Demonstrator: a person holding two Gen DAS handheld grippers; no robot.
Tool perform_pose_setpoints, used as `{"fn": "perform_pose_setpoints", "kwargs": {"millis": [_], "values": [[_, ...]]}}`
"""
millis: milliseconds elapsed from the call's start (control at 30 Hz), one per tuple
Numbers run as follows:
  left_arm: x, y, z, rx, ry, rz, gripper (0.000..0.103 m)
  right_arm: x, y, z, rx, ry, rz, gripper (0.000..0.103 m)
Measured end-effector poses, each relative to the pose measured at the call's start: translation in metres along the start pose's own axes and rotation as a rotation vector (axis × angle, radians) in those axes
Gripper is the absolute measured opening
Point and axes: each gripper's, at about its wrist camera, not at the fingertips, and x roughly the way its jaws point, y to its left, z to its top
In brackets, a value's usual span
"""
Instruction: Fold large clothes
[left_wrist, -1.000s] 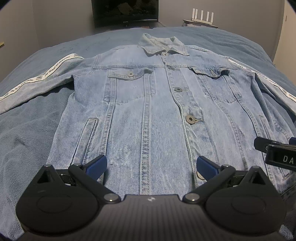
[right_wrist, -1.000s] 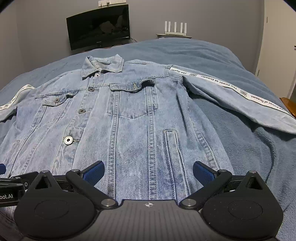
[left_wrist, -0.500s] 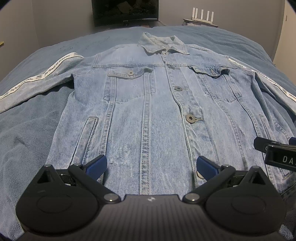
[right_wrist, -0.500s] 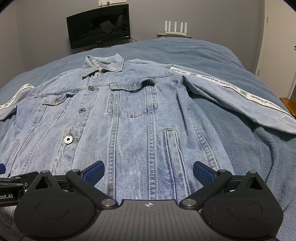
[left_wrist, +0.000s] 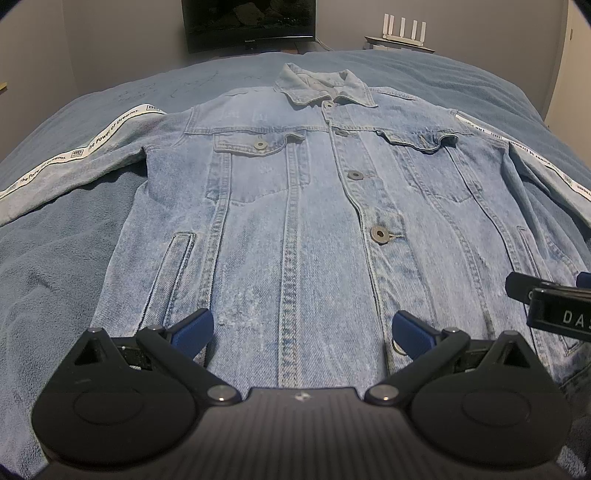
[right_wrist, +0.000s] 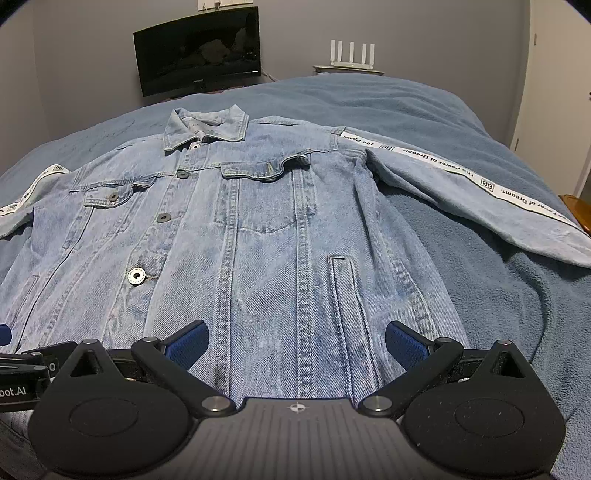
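A light blue denim jacket (left_wrist: 303, 229) lies flat, front up and buttoned, on the bed, collar far from me; it also shows in the right wrist view (right_wrist: 258, 236). Both sleeves are spread out sideways, each with a white lettered stripe (left_wrist: 92, 144) (right_wrist: 480, 181). My left gripper (left_wrist: 301, 330) is open and empty over the hem's left half. My right gripper (right_wrist: 295, 345) is open and empty over the hem's right half. The hem itself is hidden behind the gripper bodies.
A blue blanket (left_wrist: 55, 266) covers the bed (right_wrist: 498, 295). A dark monitor (right_wrist: 199, 48) and a white router (right_wrist: 351, 53) stand by the far wall. A door (right_wrist: 554, 92) is at the right. The other gripper shows at each view's edge (left_wrist: 554, 306).
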Motion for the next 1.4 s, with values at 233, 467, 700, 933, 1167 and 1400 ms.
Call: {"fn": "perform_pose_setpoints", "kwargs": {"millis": [233,467,700,933,1167,1400], "values": [[0.0,0.0,0.0,-0.001,0.0,0.0,0.103,0.0,0.0,0.0,0.0,0.001,0.0,0.103],[0.0,0.0,0.0,0.0,0.001,0.0,0.103,0.002,0.001,-0.001,-0.002,0.001,-0.001,0.103],[0.001,-0.001,-0.002,0.001,0.003,0.001,0.103,0.0,-0.001,-0.001,-0.004,0.006,-0.001,0.103],[0.001,0.0,-0.009,-0.004,0.007,0.001,0.103,-0.001,-0.001,0.0,-0.004,0.013,-0.002,0.103],[0.0,0.003,-0.015,-0.013,-0.002,0.009,0.103,-0.002,-0.008,0.003,0.032,0.027,-0.015,0.103],[0.026,0.024,0.023,-0.129,-0.035,0.142,0.103,0.001,-0.02,0.01,0.101,0.041,-0.043,0.103]]}}
